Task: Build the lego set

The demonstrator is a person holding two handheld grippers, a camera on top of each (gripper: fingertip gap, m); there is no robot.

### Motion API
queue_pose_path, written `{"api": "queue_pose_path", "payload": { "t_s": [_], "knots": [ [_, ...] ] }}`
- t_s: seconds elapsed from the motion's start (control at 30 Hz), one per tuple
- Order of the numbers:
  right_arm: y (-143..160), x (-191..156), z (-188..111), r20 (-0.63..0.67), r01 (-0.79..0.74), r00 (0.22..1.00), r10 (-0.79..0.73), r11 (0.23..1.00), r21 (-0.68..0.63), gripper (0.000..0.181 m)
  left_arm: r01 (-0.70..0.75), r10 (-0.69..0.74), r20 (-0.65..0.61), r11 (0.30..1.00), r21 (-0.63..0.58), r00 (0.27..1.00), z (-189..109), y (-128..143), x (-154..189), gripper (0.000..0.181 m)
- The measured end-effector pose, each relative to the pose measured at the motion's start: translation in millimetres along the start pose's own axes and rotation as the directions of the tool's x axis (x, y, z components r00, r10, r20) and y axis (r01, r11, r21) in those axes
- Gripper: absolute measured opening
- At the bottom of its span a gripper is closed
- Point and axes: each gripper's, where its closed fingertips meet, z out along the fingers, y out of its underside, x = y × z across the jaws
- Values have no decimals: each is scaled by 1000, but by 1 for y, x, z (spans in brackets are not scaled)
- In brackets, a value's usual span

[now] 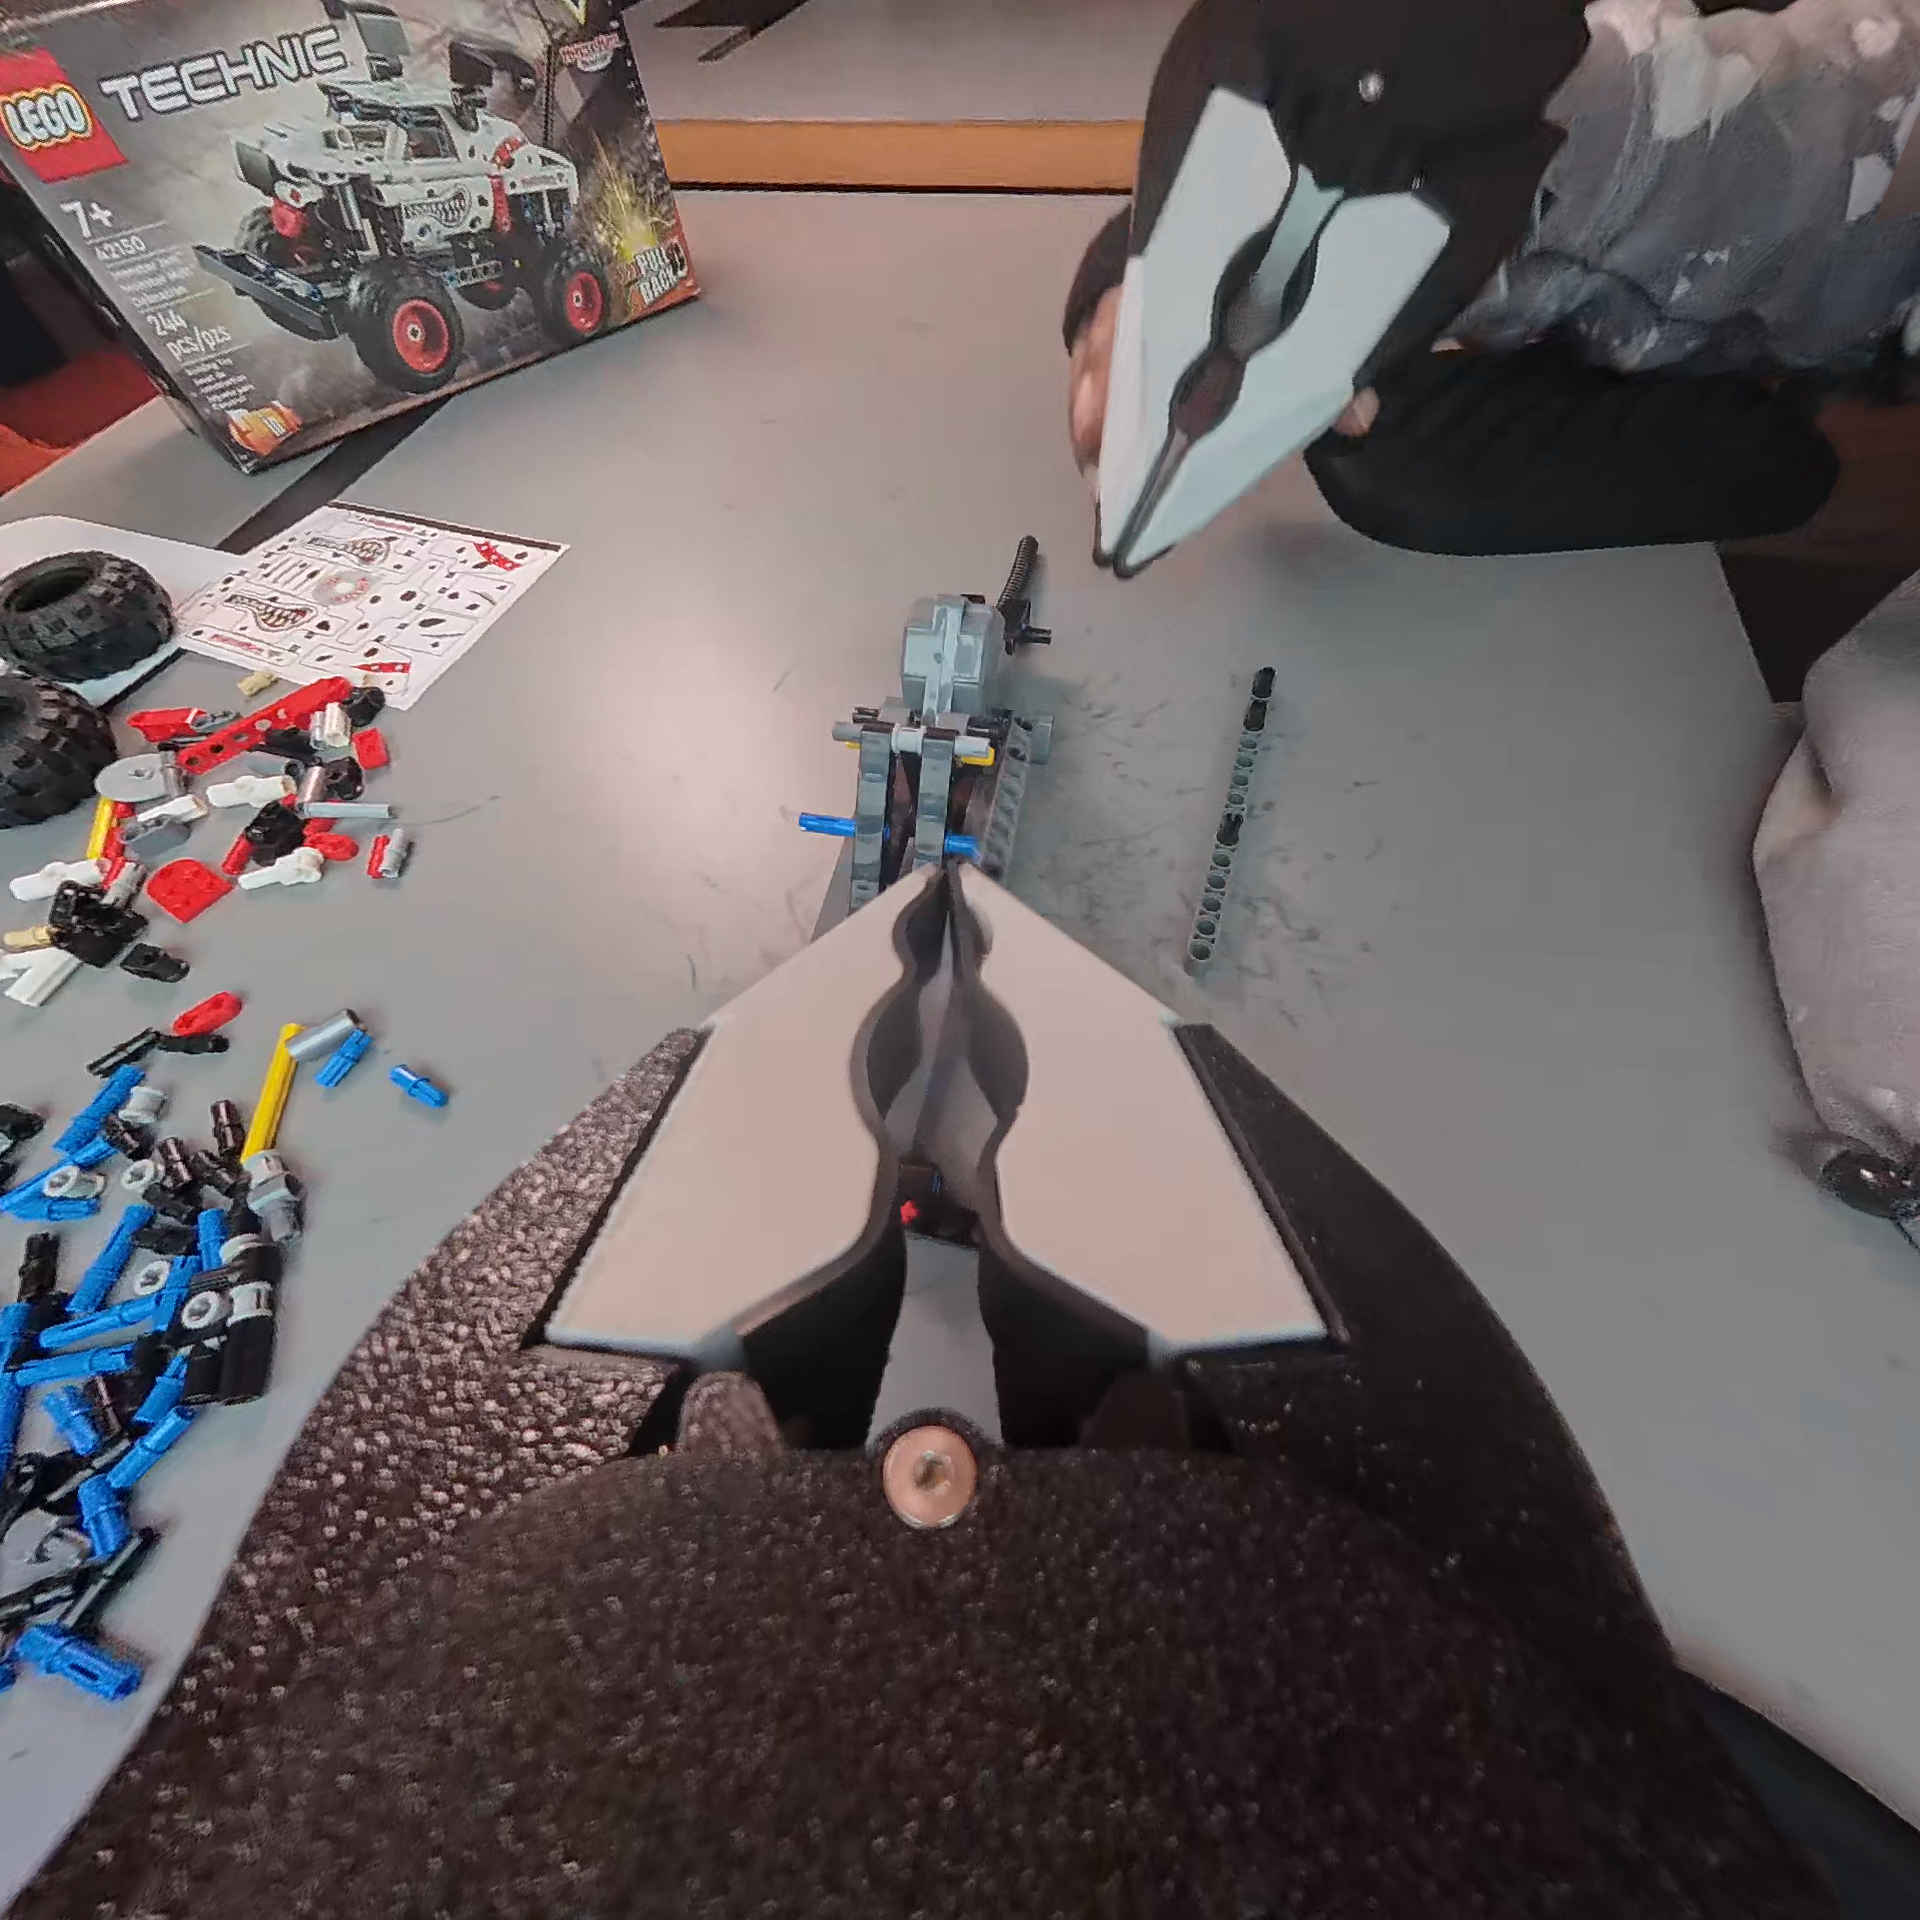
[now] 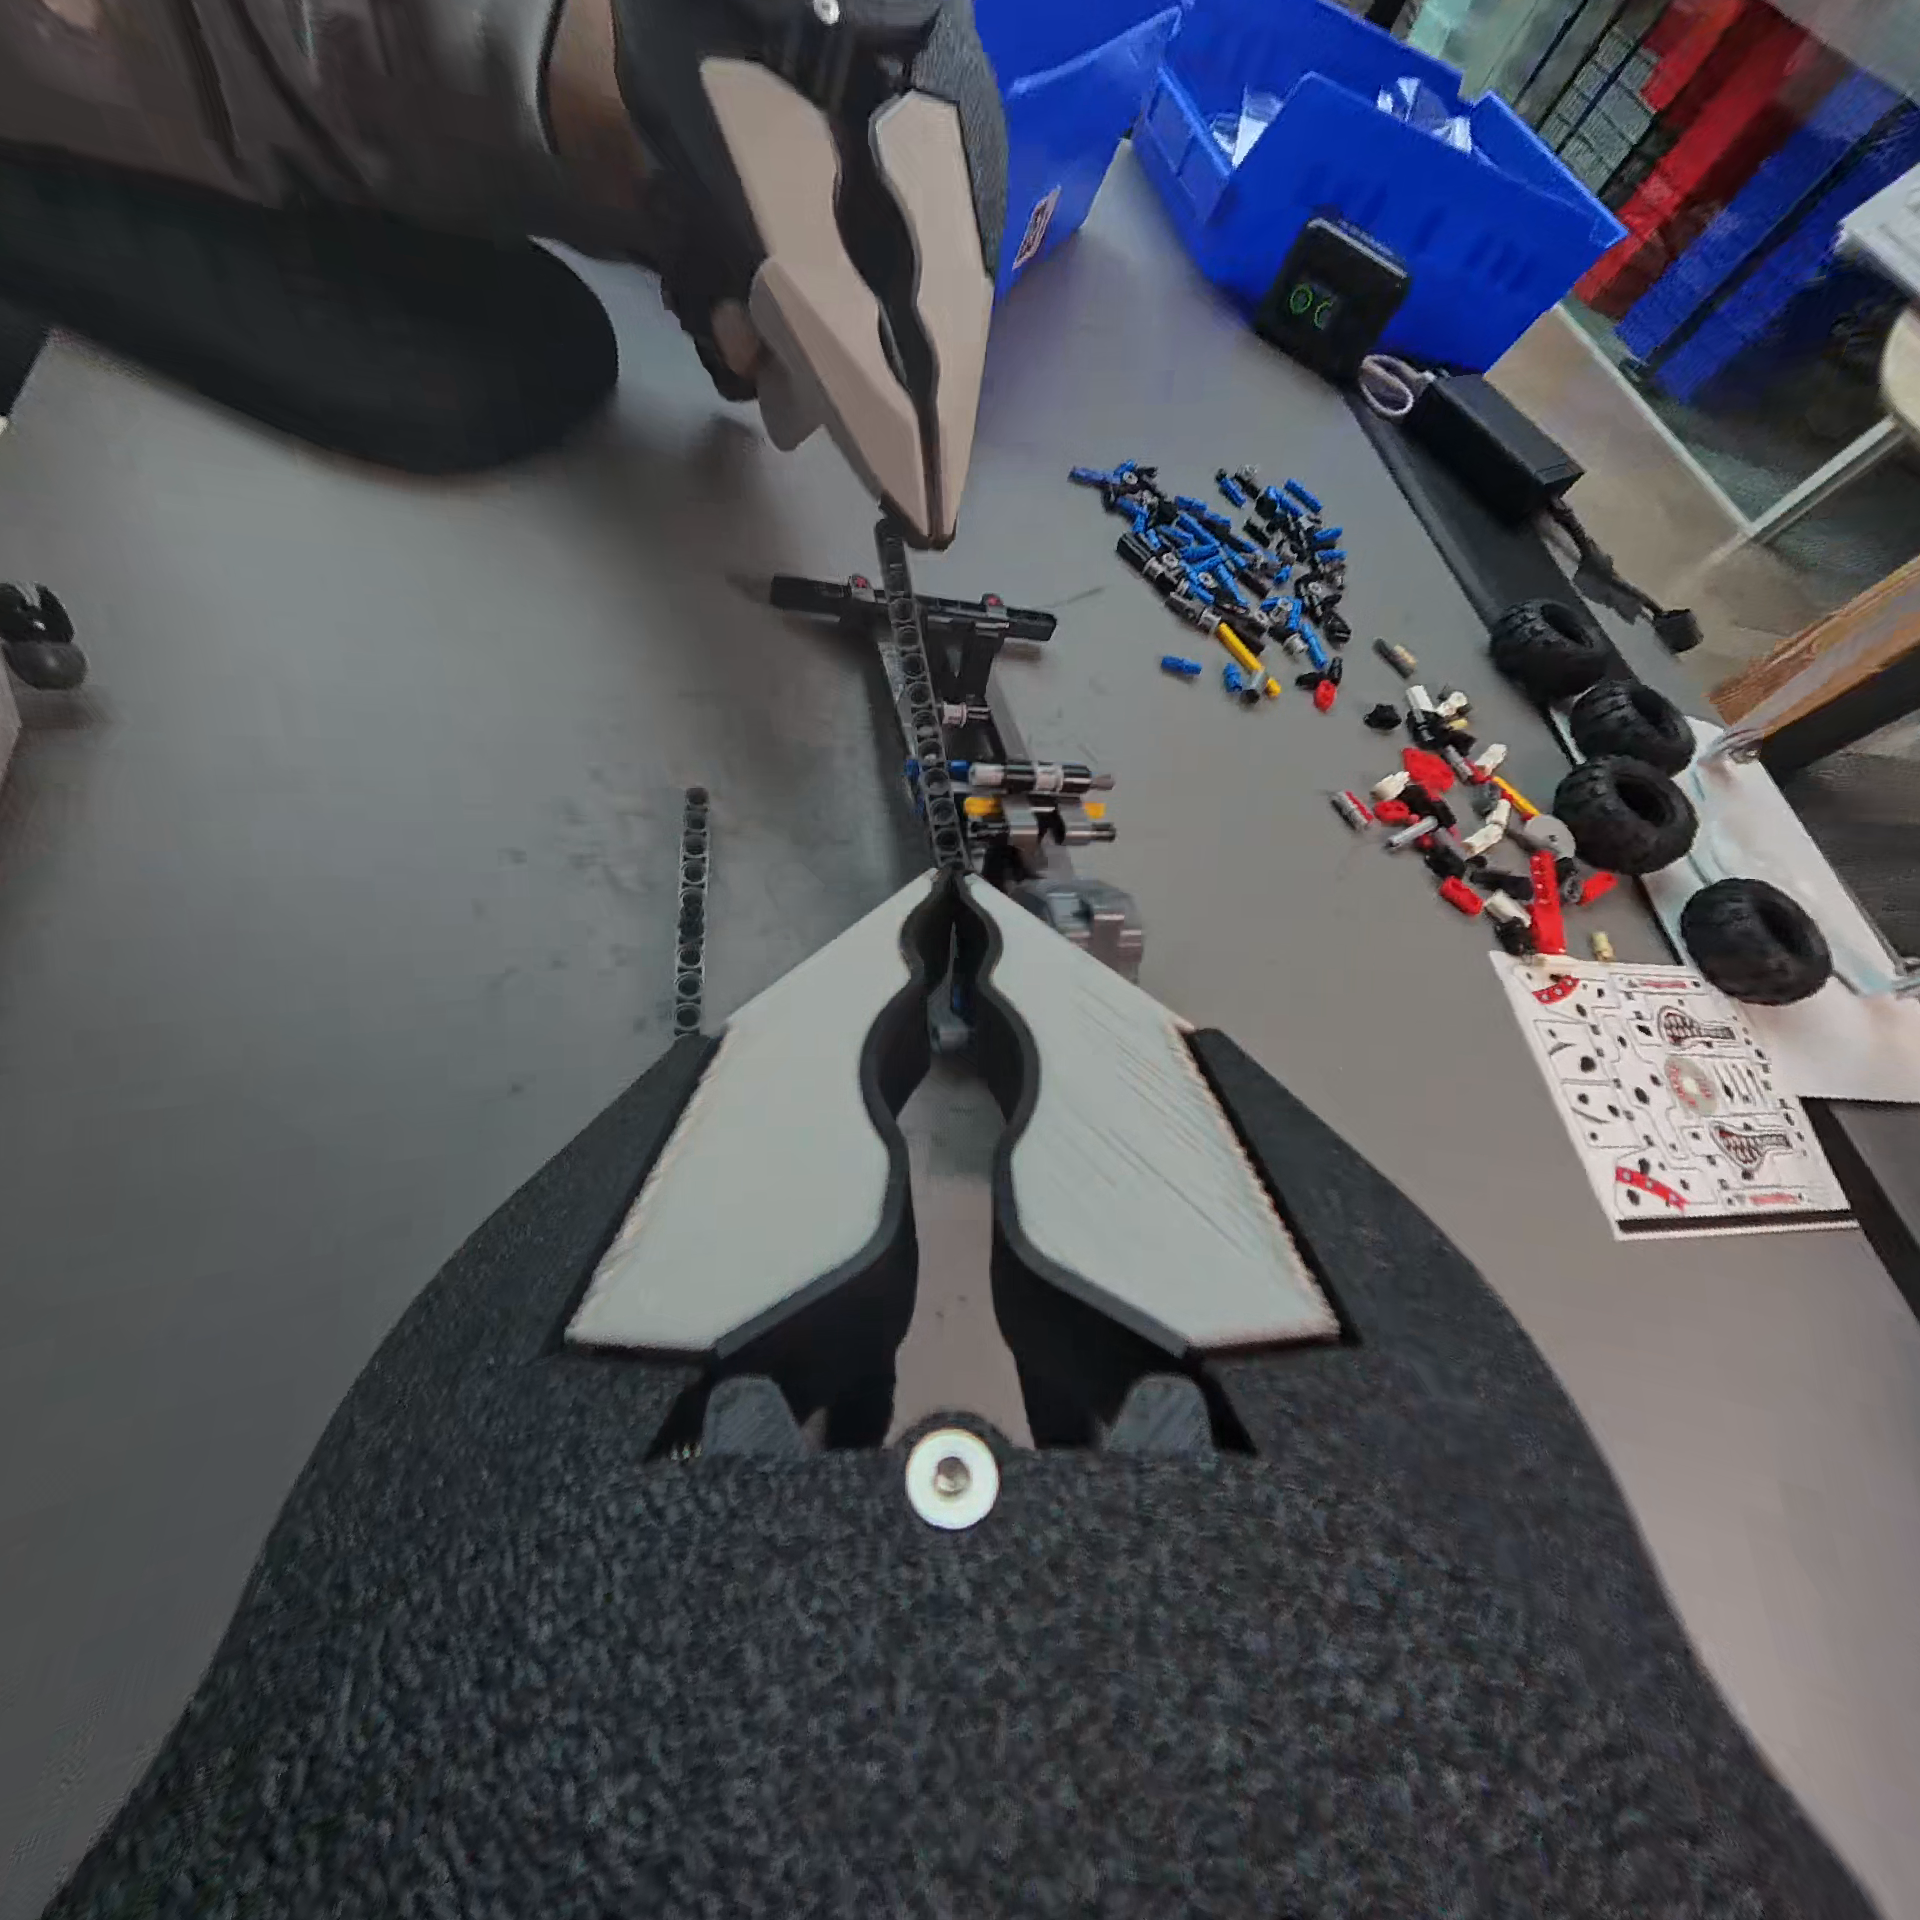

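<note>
The partly built grey and black chassis (image 1: pixel 940 727) lies on the grey table (image 1: pixel 623 831), with a grey motor block (image 1: pixel 951 649) at its far end. My left gripper (image 1: pixel 951 873) is shut, its tips together just over the chassis' near end. In the right wrist view it (image 2: pixel 925 530) stands at the far end of the chassis' long dark beam (image 2: pixel 920 707). My right gripper (image 2: pixel 951 878) is shut above the motor end of the chassis (image 2: pixel 997 727). In the left wrist view it (image 1: pixel 1120 561) hangs above the table with nothing between its tips. A loose grey beam (image 1: pixel 1231 831) lies beside the chassis.
The set's box (image 1: pixel 343 208), a sticker sheet (image 1: pixel 374 603), black tyres (image 1: pixel 83 613) and piles of red, white, blue and black parts (image 1: pixel 125 1299) lie to the left. Blue bins (image 2: pixel 1351 156) and a small black device (image 2: pixel 1330 296) stand beyond. A person's dark sleeve (image 1: pixel 1558 447) rests at the right. There is about 10 centimeters between the tips of the two grippers. It is some 4 centimeters from my right tips to the grey motor block (image 1: pixel 951 649).
</note>
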Motion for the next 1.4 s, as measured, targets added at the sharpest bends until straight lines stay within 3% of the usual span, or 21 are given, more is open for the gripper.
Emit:
{"api": "queue_pose_path", "payload": {
  "t_s": [0.3,0.4,0.43,0.63,0.8,0.93,1.1,1.4],
  "knots": [
    [23,-7,20,-26,7,1000,-9,997,-81,0,-29,28,-15,997,-70,999,5,10,6,2],
    [27,-12,21,5,20,1000,-20,995,-101,0,-79,68,-69,984,-160,995,11,24,21,27],
    [28,-13,21,11,23,1000,-22,994,-104,0,-116,98,-97,974,-197,990,13,30,28,27],
    [27,-17,13,54,-13,998,17,997,-73,0,-245,197,-161,895,-373,967,19,59,39,24],
    [27,-21,12,88,-24,996,29,998,-64,0,-272,236,-137,863,-425,962,20,63,34,11],
    [27,-30,14,131,-30,991,39,997,-68,2,-320,298,-121,845,-428,947,22,61,33,9],
    [20,-36,10,152,4,988,0,1000,-28,24,-203,171,-130,931,-304,977,16,42,36,9],
    [-12,-23,7,-39,229,973,-226,969,95,35,-61,18,-231,981,-182,973,7,20,49,10]
  ]
}}
